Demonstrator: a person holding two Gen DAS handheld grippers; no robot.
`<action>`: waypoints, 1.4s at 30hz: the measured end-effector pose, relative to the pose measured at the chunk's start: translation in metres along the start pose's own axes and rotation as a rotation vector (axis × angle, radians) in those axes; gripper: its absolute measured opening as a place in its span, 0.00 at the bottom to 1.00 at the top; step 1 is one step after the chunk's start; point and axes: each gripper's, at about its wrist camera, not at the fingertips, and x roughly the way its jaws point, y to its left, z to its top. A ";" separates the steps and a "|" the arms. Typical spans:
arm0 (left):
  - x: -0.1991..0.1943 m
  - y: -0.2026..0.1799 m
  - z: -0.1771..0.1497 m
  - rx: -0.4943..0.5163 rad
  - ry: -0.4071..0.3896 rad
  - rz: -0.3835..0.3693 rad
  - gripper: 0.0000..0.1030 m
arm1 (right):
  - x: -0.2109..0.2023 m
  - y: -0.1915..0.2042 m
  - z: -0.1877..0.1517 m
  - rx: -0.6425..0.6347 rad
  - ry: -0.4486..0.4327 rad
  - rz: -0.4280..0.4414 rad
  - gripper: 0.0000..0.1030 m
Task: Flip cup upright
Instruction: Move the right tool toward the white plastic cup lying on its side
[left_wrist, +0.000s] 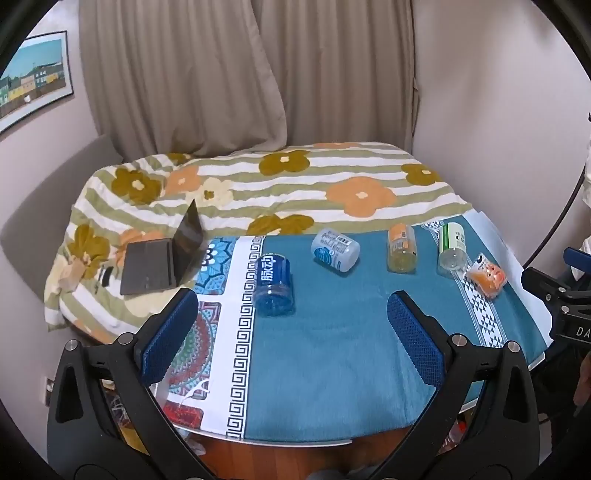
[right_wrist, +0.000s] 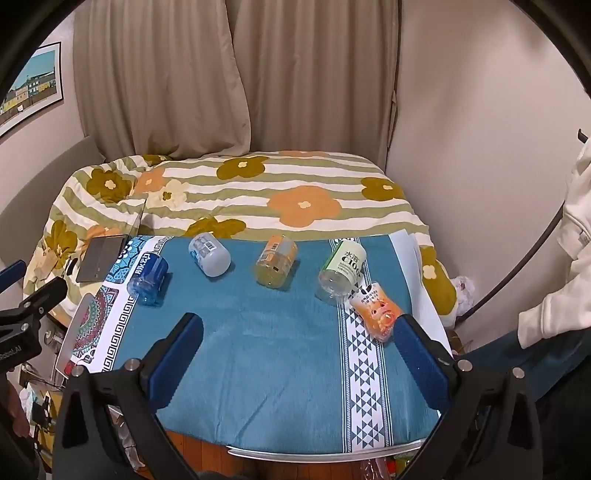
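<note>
Several cups lie on their sides on the blue-clothed table (left_wrist: 325, 354): a blue cup (left_wrist: 273, 284) (right_wrist: 148, 275), a white-labelled cup (left_wrist: 335, 250) (right_wrist: 209, 254), an orange cup (left_wrist: 402, 248) (right_wrist: 276, 261), a green-labelled clear cup (left_wrist: 451, 245) (right_wrist: 341, 271) and a small orange cartoon cup (left_wrist: 487, 277) (right_wrist: 377, 314). My left gripper (left_wrist: 291, 314) is open and empty, held above the table's near side, short of the blue cup. My right gripper (right_wrist: 297, 339) is open and empty; its right finger (right_wrist: 421, 365) is close to the cartoon cup.
A bed with a flowered quilt (left_wrist: 280, 192) lies beyond the table. An open laptop (left_wrist: 162, 258) sits on the bed at the left. Curtains (left_wrist: 243, 74) hang behind. The table's near edge (left_wrist: 295, 441) is below the grippers. A person in white stands at the right (right_wrist: 576, 236).
</note>
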 end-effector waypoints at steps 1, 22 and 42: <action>0.000 0.000 0.000 0.001 -0.001 0.002 1.00 | 0.000 0.000 0.001 0.000 -0.001 0.001 1.00; 0.002 0.003 0.003 -0.003 -0.011 0.002 1.00 | 0.002 0.002 0.002 0.000 -0.012 0.005 1.00; 0.005 0.007 0.005 -0.013 -0.013 0.002 1.00 | 0.007 0.012 0.013 -0.006 -0.018 0.018 1.00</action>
